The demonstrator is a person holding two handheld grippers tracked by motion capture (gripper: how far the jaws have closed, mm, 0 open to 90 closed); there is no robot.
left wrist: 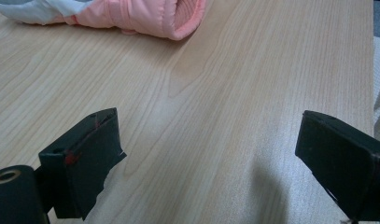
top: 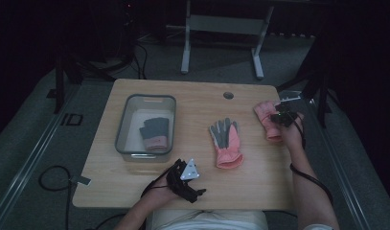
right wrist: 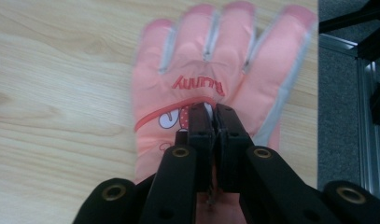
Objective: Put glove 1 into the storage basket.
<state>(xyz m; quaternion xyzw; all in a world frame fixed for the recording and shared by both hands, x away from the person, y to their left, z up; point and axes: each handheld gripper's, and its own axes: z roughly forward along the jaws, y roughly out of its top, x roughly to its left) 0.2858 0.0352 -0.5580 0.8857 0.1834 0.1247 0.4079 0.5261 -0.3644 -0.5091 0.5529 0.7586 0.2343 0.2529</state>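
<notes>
Right gripper [right wrist: 214,109] sits on the back of a pink glove [right wrist: 215,79] at the right edge of the table [top: 192,96], its two black jaws pressed together and pinching a fold of the glove's fabric just below the red lettering. In the high view the same right gripper [top: 284,116] rests over that pink glove [top: 265,117], which lies flat with its fingers pointing away from the person and its cuff toward the person's right hand [top: 293,134].

Left gripper [left wrist: 211,144] hovers low over bare wood near the front edge of the table, its jaws spread wide with nothing between them. From above, the left gripper [top: 185,179] lies in the person's left hand at the near side of the table, its grey three-cornered plate facing up.

A second glove [top: 224,143], pink with a grey palm, lies palm up in the middle of the table, well apart from the pinched one; its cuff [left wrist: 178,18] shows at the top of the left gripper view.

On the left half of the table stands a clear plastic bin [top: 123,124] with a grey rim. Inside it lies one dark grey glove [top: 155,134] with a pink cuff, fingers pointing away from the person.
</notes>
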